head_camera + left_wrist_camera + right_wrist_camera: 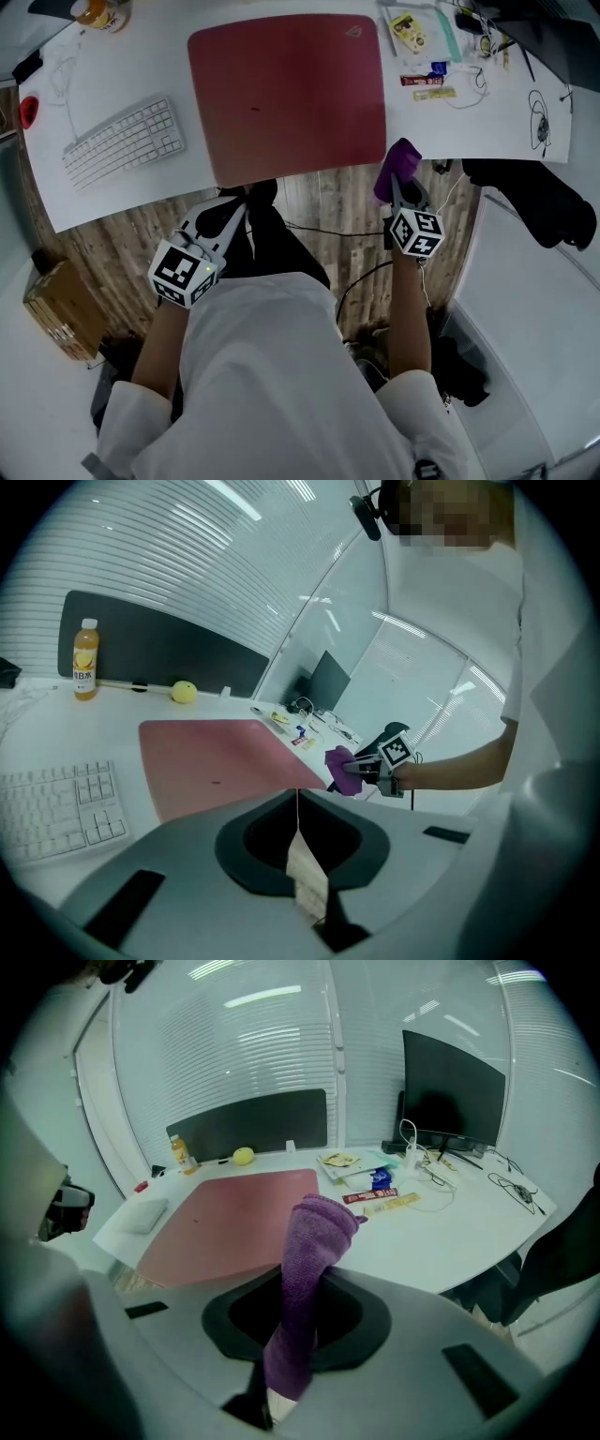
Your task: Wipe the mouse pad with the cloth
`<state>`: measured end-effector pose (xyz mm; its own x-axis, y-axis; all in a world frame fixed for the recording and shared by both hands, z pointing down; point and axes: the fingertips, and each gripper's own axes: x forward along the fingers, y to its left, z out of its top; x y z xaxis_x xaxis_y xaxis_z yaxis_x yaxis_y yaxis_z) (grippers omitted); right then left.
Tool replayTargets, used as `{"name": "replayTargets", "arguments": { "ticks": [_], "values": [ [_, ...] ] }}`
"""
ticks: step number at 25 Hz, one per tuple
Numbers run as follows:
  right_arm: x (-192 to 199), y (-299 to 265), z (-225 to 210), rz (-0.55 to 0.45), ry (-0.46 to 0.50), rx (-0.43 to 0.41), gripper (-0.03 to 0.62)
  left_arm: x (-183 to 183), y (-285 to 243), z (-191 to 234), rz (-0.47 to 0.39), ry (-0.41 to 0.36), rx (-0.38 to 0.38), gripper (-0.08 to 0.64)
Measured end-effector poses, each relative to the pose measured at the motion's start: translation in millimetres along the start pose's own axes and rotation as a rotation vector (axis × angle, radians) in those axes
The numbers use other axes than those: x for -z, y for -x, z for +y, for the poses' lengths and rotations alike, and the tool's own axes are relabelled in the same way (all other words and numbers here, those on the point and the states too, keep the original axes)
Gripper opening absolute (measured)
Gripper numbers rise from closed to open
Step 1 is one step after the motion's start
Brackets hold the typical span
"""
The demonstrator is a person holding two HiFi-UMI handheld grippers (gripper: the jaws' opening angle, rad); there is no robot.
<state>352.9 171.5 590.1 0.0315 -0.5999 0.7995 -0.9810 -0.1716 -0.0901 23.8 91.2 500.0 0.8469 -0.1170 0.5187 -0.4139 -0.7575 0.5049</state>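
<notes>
A large red mouse pad (286, 94) (211, 757) (234, 1218) lies on the white desk (131, 192), its near edge at the desk's front edge. My right gripper (401, 187) is shut on a purple cloth (396, 169) (305, 1288) (342, 769), held just off the desk's front edge by the pad's near right corner. The cloth stands up between the jaws. My left gripper (234, 211) is shut with nothing in it, held below the desk's front edge near the pad's near left corner.
A white keyboard (122, 141) lies left of the pad. An orange drink bottle (85, 658) and a yellow ball (184, 692) stand at the back. Snack packets (427, 84), cables and a monitor (450, 1091) fill the right side. A black chair (534, 202) stands at the right.
</notes>
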Motion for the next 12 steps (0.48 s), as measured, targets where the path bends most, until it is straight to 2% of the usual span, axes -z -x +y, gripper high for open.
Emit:
{"name": "replayTargets", "arguments": {
  "ticks": [8, 12],
  "values": [
    [4.1, -40.8, -15.8, 0.08, 0.155, 0.03, 0.075, 11.5, 2.3, 19.5, -0.003, 0.047, -0.04, 0.02],
    [0.9, -59.2, -22.0, 0.088, 0.195, 0.06, 0.075, 17.3, 6.8, 27.3, -0.009, 0.071, -0.062, 0.02]
  ]
}}
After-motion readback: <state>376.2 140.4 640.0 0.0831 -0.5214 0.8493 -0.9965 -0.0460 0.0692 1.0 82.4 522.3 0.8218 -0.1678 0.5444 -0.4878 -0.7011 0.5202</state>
